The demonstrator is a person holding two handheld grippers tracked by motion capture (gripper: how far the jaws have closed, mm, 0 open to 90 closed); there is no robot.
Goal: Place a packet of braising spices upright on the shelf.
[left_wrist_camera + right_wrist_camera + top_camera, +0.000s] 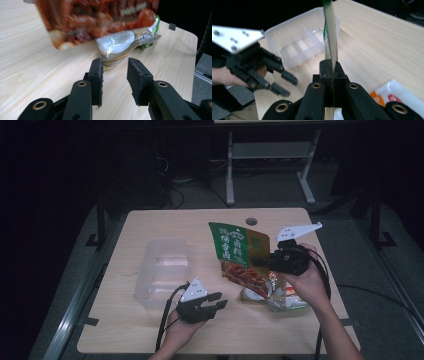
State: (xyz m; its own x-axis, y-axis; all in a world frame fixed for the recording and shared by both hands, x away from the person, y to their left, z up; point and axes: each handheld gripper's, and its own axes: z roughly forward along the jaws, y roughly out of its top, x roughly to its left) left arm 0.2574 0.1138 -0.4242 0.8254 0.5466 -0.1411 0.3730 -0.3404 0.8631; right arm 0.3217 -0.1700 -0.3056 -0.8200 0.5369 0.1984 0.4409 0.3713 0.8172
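My right gripper [261,261] is shut on the edge of a green and red snack bag [239,255], which hangs above the table. The right gripper view shows that bag edge-on [330,27], pinched between the jaws of the right gripper [331,71]. My left gripper [218,301] stands open near the table's front, just left of the bag, and holds nothing. In the left gripper view the left gripper [115,72] has a bare gap between its jaws. Beyond it, the bag [97,17] hangs blurred above a clear packet [125,45] lying on the wood.
A clear plastic container [162,270] with dividers stands left of centre, and it also appears as the container [302,37] beyond the bag. Several packets [272,296] lie under the right hand. The table [150,335] has a cable hole [251,221] at the back.
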